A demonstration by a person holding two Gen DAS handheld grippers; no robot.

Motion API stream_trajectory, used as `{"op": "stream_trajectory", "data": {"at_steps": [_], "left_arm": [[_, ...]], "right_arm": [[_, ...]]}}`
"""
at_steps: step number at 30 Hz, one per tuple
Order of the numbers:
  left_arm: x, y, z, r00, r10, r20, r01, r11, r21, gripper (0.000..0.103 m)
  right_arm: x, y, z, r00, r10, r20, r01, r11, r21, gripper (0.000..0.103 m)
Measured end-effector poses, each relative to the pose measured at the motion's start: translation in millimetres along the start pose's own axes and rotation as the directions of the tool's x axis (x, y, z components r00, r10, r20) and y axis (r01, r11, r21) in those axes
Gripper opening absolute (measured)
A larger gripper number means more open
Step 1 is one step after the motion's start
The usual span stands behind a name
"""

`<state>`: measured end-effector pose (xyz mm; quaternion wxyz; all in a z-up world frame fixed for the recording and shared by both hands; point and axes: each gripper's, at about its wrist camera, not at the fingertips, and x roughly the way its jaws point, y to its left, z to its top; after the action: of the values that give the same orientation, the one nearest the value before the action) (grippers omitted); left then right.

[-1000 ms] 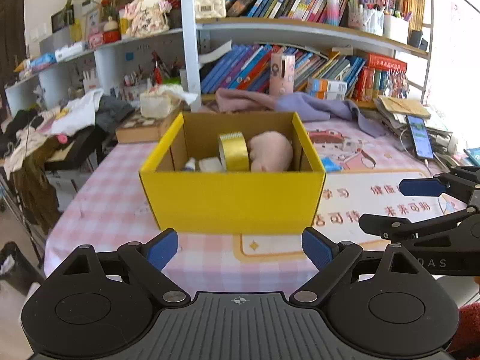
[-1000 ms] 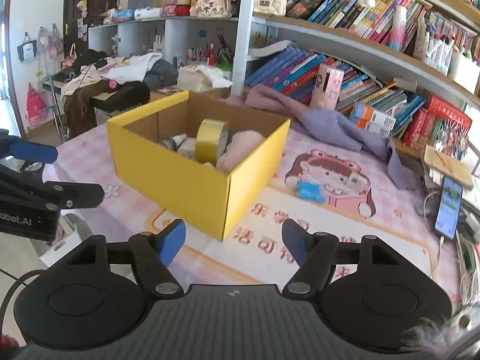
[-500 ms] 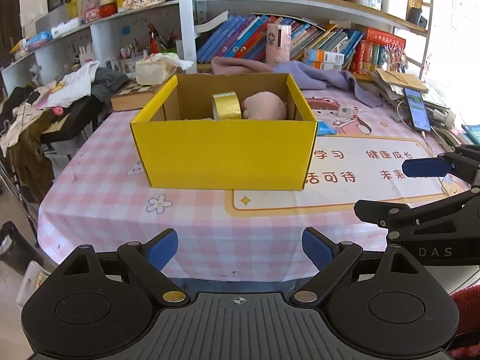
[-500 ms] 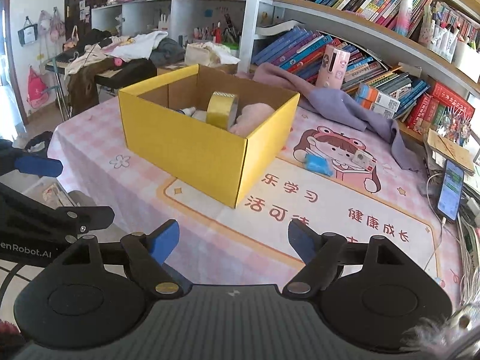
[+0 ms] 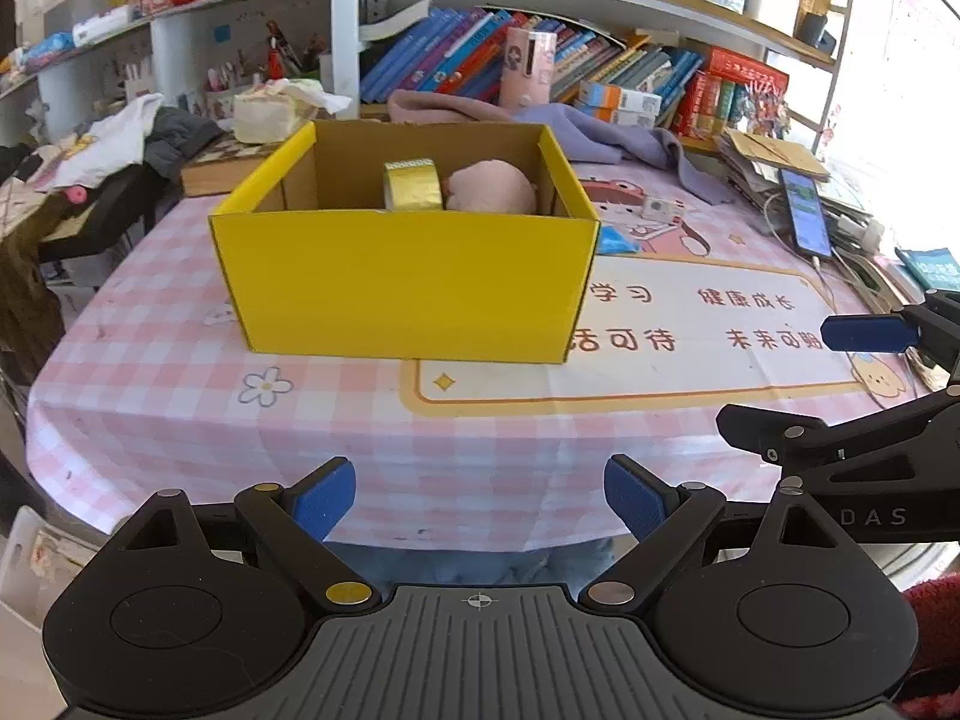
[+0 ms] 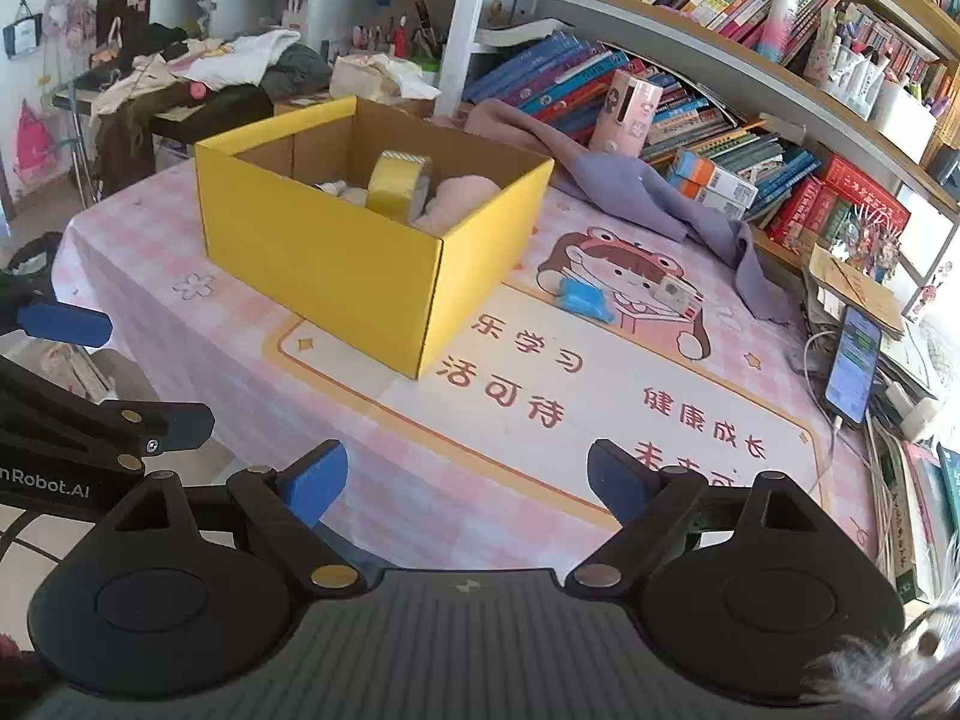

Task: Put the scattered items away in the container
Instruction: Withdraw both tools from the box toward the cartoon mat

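A yellow cardboard box [image 5: 408, 288] [image 6: 336, 252] stands on the pink checked tablecloth. It holds a roll of gold tape [image 5: 413, 185] [image 6: 397, 181] upright and a pink plush [image 5: 492, 187] [image 6: 456, 198]. A small blue item [image 6: 583, 297] [image 5: 613, 240] and a small white boxy item [image 6: 678, 294] [image 5: 662, 210] lie on the mat right of the box. My left gripper [image 5: 480, 495] is open and empty, off the table's near edge. My right gripper [image 6: 462, 480] is open and empty over the near edge.
A purple cloth [image 6: 636, 192] lies behind the box. A phone [image 6: 852, 360] on a cable lies at the right edge with stacked papers. Bookshelves [image 6: 690, 90] stand behind the table. A side table with clothes [image 6: 198, 72] is at the left.
Both grippers have pulled back from the box toward the table's near edge and stayed open. The box and its contents have not moved.
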<state>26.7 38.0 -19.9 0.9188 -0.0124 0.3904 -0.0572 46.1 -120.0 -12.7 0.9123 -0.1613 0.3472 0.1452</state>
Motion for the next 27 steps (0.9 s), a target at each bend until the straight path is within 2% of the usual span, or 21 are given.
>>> {"op": "stream_trajectory", "data": {"at_steps": [9,16,27], "left_arm": [[11.0,-9.5,5.3,0.997,-0.07,-0.018,0.07,0.997,0.036,0.092],[25.3,-30.9,13.4,0.991,-0.127,-0.038,0.13,0.987,0.093,0.092],[46.6,-62.6,24.6,0.98,-0.185,-0.075,0.195,0.969,0.15,0.092]], "right_arm": [[4.2,-11.2,-3.0,0.998,-0.047,-0.036,0.048,0.998,0.027,0.088],[10.8,-34.8,-12.8,0.991,-0.087,-0.099,0.098,0.989,0.107,0.091],[14.5,-67.4,-21.5,0.981,-0.141,-0.132,0.162,0.974,0.159,0.091]]}}
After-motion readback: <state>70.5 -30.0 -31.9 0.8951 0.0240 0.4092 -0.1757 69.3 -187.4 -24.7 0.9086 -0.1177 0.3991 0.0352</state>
